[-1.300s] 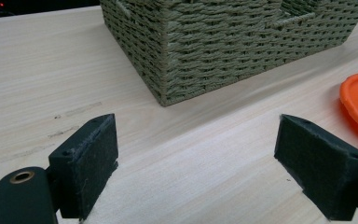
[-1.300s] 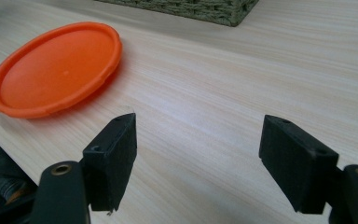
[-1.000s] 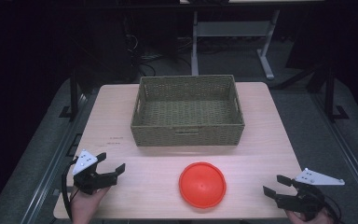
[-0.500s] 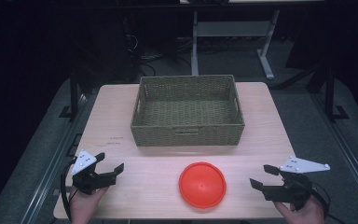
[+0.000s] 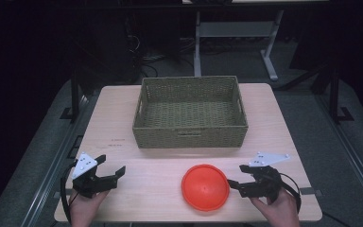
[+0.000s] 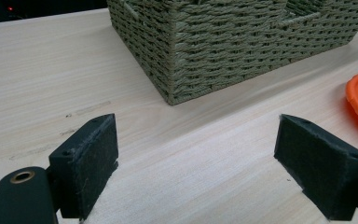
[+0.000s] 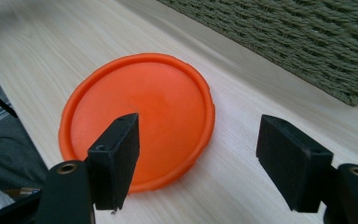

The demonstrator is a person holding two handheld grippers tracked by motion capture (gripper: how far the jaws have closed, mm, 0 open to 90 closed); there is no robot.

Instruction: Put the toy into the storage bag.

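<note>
One orange disc [image 5: 205, 186] is the thing in hand here, lying flat on the near part of the surface [image 5: 123, 118], a little right of centre and just in front of the woven basket [image 5: 190, 111], apart from its near wall. Your right tongs [image 5: 232, 181] sit just to the disc's right, spread wide and holding nothing; in the right gripper view one pad hangs over the disc's near edge while the other stands off over bare wood. Your left tongs [image 5: 114, 172] rest well apart to the left, also spread and empty, pointing toward the basket's near left corner.

The disc looks like a shallow plastic lid or plate with a raised rim all round (whether it is dome-up or dish-up is hard to tell). It will probably be light and fairly stiff, with some flex if squeezed hard, and its smooth face is likely slippery. Because it lies flush on the surface, there is little to get under. Take it at the rim on the right side, nearest your right tongs: one pad above the lip, one slid beneath, pinching through the thickness. Squeeze moderately, since a thin rim can twist or pop out.
</note>
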